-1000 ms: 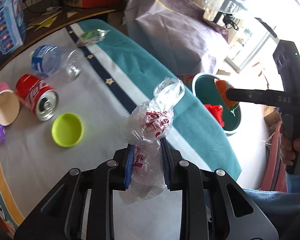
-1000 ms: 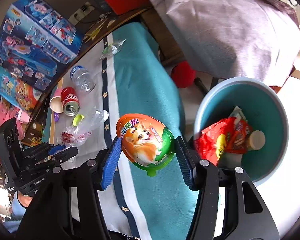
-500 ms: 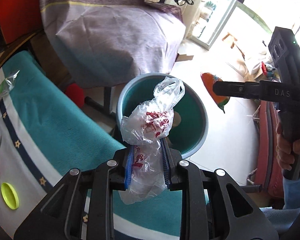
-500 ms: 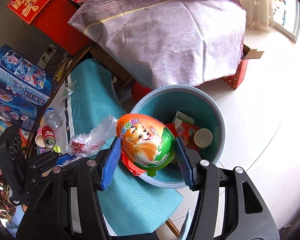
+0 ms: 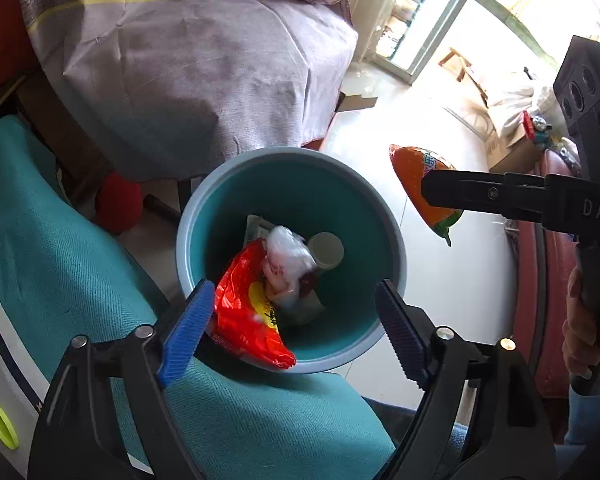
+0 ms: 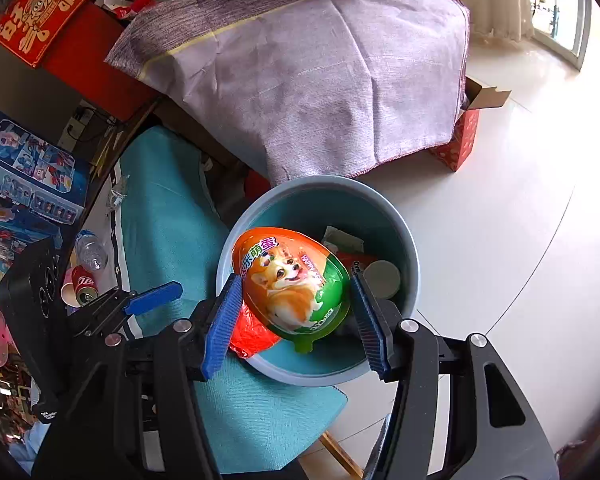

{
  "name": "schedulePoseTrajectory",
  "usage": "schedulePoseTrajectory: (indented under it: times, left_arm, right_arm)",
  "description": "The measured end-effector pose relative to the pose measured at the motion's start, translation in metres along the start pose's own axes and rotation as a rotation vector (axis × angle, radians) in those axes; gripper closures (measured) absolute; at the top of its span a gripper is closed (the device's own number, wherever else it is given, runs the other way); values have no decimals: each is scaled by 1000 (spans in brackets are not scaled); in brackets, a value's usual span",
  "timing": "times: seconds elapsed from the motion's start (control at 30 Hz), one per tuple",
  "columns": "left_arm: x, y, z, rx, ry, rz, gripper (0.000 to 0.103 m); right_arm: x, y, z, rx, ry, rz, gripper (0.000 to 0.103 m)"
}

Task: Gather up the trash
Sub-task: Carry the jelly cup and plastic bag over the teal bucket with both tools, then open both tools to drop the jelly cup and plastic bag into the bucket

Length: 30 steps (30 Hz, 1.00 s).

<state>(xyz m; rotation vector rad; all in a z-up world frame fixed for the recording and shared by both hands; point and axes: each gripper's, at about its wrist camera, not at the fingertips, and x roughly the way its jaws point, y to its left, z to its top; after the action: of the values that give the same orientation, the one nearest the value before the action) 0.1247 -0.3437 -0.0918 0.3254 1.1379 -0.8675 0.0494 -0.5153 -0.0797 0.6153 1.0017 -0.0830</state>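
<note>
A round teal bin (image 5: 220, 200) stands on the floor beside the table; it also shows in the right wrist view (image 6: 414, 264). My left gripper (image 5: 292, 320) is open and empty above the bin. The clear plastic bag (image 5: 284, 264) lies in the bin on a red wrapper (image 5: 244, 320), beside a white lid (image 5: 326, 248). My right gripper (image 6: 296, 312) is shut on an orange and green egg-shaped package (image 6: 292, 284) with a dog picture, held over the bin. That package shows in the left wrist view (image 5: 412, 176) to the right of the bin.
The table has a teal and white cloth (image 5: 60, 264). On it lie a green lid (image 5: 0, 424), a red can (image 6: 85, 286), a plastic bottle (image 6: 92, 250) and a paper cup (image 6: 67, 292). A purple-covered block (image 6: 300, 80) stands behind the bin.
My left gripper has opened and the plastic bag has dropped into the bin. My right gripper with the egg package has stayed over the bin.
</note>
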Motion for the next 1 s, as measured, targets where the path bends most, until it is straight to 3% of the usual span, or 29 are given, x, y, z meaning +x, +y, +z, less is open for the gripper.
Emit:
schedulePoseTrajectory:
  times: [0.17, 0.5, 0.57, 0.63, 0.67, 1.0]
  left_arm:
    - [-2, 10, -5, -33, 14, 0, 9]
    - [-10, 17, -16, -57, 7, 23, 8]
    - [-12, 18, -17, -57, 6, 28, 7]
    - [-13, 19, -18, -58, 4, 30, 7]
    - [-14, 19, -18, -53, 2, 30, 7]
    - [-18, 36, -29, -106, 4, 19, 6]
  right_arm:
    - [6, 3, 2, -1, 13, 0, 50]
    - [23, 22, 2, -41, 53, -5, 49]
    - [27, 26, 2, -46, 65, -10, 45]
    - [30, 29, 1, -49, 74, -11, 31]
    - [31, 30, 1, -50, 78, -14, 30]
    - [36, 33, -5, -31, 111, -63, 24]
